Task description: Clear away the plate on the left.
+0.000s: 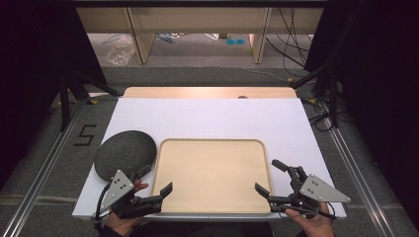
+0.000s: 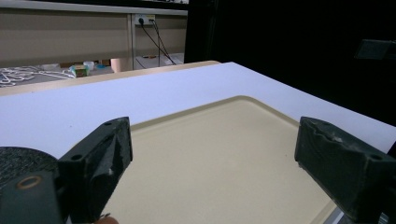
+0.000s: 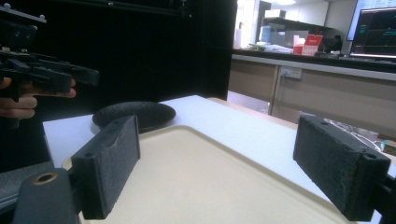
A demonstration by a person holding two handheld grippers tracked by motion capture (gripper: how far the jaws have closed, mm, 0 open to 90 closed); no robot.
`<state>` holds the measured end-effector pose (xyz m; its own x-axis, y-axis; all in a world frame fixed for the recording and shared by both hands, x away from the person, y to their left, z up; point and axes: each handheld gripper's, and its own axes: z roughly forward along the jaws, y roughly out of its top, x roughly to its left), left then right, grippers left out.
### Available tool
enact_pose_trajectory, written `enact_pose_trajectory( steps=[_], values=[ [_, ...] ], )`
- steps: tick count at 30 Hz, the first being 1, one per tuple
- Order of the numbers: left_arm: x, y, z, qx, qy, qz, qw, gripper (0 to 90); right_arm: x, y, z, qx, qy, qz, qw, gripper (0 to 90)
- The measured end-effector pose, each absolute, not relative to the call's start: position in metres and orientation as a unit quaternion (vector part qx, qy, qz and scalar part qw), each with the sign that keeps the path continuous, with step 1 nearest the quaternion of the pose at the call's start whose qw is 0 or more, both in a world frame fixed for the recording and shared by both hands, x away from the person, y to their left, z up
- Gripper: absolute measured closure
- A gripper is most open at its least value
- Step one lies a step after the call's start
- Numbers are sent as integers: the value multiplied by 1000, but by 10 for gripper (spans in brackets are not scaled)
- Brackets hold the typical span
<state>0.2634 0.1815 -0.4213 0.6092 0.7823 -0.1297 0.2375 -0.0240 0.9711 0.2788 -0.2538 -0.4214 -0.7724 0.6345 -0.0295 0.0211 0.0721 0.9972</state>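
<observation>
The dark round mat [image 1: 125, 153] lies touching the tray's [image 1: 212, 143] left edge. Left gripper [image 1: 157, 181] and right gripper [image 1: 271, 177] hover released, holding nothing; a shallow grab could shove the mat off the bench [image 1: 207, 116].

White table [image 1: 212, 118] with beige tray [image 1: 212, 173] beside dark round mat [image 1: 124, 153].
</observation>
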Motion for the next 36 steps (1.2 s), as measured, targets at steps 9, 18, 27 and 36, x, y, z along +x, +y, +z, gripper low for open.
enact_pose_trajectory(
  steps=[9,18,27,36],
  values=[
    [264,181,-422,679,377,231,586,110,279,-254,-421,236,693,637,241,158],
    [265,184,-421,679,382,241,579,110,280,-254,-421,233,691,636,252,158],
    [270,188,-423,679,404,236,566,111,279,-254,-421,233,693,635,249,158],
    [273,197,-423,669,428,229,564,111,279,-254,-421,232,694,635,249,158]
  ],
)
